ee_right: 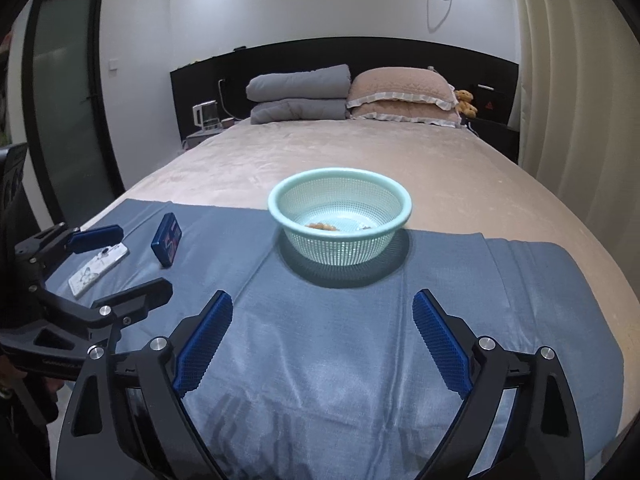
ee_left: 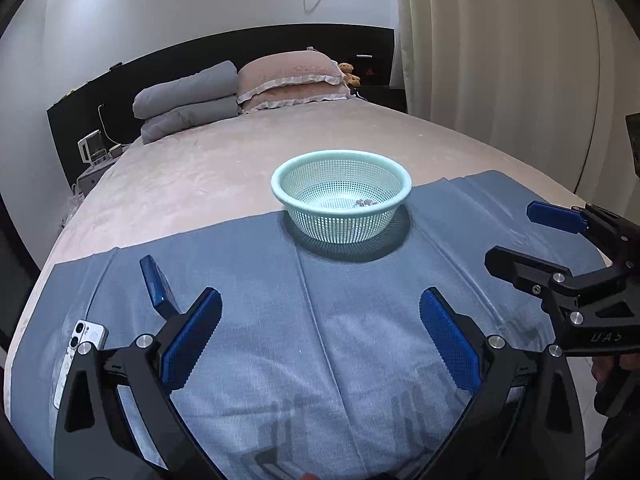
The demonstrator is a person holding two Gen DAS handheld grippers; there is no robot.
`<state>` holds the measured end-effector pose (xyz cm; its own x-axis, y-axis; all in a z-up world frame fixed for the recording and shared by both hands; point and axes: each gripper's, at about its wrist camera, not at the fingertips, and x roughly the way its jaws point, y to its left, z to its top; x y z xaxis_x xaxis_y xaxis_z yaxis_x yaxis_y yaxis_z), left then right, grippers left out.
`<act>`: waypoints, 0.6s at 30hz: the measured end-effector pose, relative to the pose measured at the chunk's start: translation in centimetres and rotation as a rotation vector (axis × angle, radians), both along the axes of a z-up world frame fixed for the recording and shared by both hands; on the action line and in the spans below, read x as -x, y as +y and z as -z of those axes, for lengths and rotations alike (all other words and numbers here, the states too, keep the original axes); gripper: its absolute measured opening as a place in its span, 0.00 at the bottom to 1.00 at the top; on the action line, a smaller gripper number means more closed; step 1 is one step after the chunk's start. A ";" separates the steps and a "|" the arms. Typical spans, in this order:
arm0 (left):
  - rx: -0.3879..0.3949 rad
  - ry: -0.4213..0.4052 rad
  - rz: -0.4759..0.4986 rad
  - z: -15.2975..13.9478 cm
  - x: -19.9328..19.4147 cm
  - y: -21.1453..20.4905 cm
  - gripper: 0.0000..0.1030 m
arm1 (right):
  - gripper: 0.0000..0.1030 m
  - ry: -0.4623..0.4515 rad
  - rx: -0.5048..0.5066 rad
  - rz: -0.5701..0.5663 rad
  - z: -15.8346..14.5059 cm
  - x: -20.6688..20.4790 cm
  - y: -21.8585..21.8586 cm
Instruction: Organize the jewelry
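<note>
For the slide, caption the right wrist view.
Open right gripper faces mesh basket holding jewelry on blue cloth.

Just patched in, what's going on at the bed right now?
A person holds two tongs over a blue cloth on the bed, both open and empty: the left tongs and the right tongs. Ahead of both stands a mint mesh basket with a few small pieces of jewelry in its bottom. A phone and a small blue box lie to the left, untouched.
</note>
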<state>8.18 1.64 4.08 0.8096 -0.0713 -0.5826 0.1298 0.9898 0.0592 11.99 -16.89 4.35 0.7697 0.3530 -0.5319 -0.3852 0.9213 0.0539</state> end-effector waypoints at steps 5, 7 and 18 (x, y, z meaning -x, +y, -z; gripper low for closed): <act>0.019 -0.040 -0.033 0.5 2.2 0.1 0.94 | 0.87 -0.011 -0.008 0.031 0.7 1.9 0.0; 0.020 -0.046 -0.037 0.9 2.9 0.0 0.94 | 0.87 -0.004 0.005 0.042 1.1 2.5 0.0; 0.018 -0.093 -0.082 0.8 5.9 -0.5 0.94 | 0.88 0.039 -0.018 0.134 3.6 5.0 -1.6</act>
